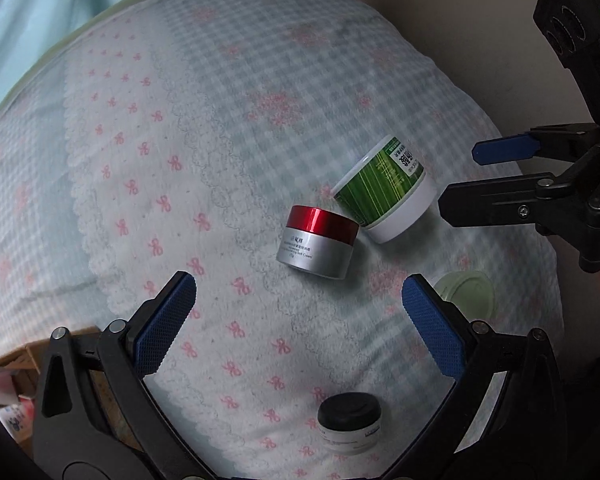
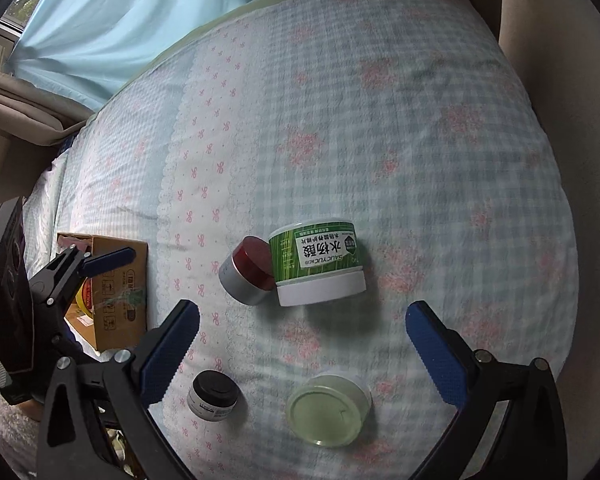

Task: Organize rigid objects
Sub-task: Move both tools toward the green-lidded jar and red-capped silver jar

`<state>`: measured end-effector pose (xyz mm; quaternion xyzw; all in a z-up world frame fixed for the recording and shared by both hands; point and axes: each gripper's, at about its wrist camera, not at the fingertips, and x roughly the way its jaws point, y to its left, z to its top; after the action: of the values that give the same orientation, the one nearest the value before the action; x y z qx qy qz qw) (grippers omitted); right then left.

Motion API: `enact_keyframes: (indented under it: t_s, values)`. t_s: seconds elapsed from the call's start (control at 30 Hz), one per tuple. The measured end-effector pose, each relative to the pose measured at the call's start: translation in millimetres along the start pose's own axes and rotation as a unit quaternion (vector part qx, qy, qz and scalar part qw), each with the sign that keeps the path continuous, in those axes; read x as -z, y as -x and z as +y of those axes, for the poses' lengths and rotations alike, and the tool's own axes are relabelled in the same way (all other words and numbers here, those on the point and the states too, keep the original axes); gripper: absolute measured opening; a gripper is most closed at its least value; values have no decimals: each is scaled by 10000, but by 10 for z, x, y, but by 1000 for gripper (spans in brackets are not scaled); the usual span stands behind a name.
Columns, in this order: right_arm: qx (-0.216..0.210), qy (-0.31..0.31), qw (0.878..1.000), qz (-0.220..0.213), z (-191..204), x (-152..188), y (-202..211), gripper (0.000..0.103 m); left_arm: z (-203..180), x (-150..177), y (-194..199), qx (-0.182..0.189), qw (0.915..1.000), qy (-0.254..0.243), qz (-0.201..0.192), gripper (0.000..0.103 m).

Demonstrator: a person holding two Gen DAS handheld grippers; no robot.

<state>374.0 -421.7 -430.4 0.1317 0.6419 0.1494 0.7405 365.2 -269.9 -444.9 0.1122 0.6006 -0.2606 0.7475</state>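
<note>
Several cosmetic jars stand on a bed with a checked, bow-print cover. A silver jar with a red lid (image 1: 318, 242) (image 2: 248, 270) touches a larger green-and-white jar (image 1: 386, 188) (image 2: 318, 266), which stands upside down on its white lid. A small black-lidded white jar (image 1: 349, 420) (image 2: 213, 396) and a pale green translucent jar (image 1: 470, 294) (image 2: 328, 408) lie nearer. My left gripper (image 1: 298, 312) is open and empty above the cover. My right gripper (image 2: 302, 340) is open and empty, and shows in the left wrist view (image 1: 460, 176) beside the green jar.
A cardboard box (image 2: 116, 292) with items sits off the bed's left side, behind my left gripper in the right wrist view (image 2: 100, 264). A light blue curtain (image 2: 120, 20) hangs behind the bed. A beige wall (image 1: 480, 60) borders the right side.
</note>
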Motion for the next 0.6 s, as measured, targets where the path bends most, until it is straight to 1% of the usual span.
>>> enact_keyframes:
  t_s: [0.1,0.17,0.23,0.3,0.33,0.37,0.4,0.43,0.5,0.6]
  values:
    - [-158,-8,9996,239,-102,-83,-258,103,16,-68,-307,166,9997,-78,134,97]
    - [-284,-34,9991,315,-156,-114,-381,102,15,-100,-457,285,9993,-138,191,94]
    - [-342,-53,9987,362,-190,-135,-469,98,3,-129,-577,346,9988,-221,260,90]
    - [-314,-62,9986,425,-212,-163,-550,94,-20,-143,-666,400,9982,-300,316,82]
    - [-326,-73,9984,451,-221,-168,-581,92,-24,-149,-698,423,9980,-327,334,80]
    - [-381,-92,9981,479,-228,-170,-610,88,-25,-153,-722,465,9977,-346,341,76]
    - [-443,-106,9977,508,-232,-172,-642,84,-27,-157,-745,509,9974,-359,350,69]
    - [-474,-101,9974,539,-226,-175,-674,83,-32,-164,-770,538,9971,-379,381,65]
    - [-515,-86,9970,573,-216,-175,-721,73,-50,-171,-796,566,9965,-464,411,53]
    - [-600,-216,9965,546,-233,-194,-733,70,-65,-186,-799,576,9964,-481,388,53]
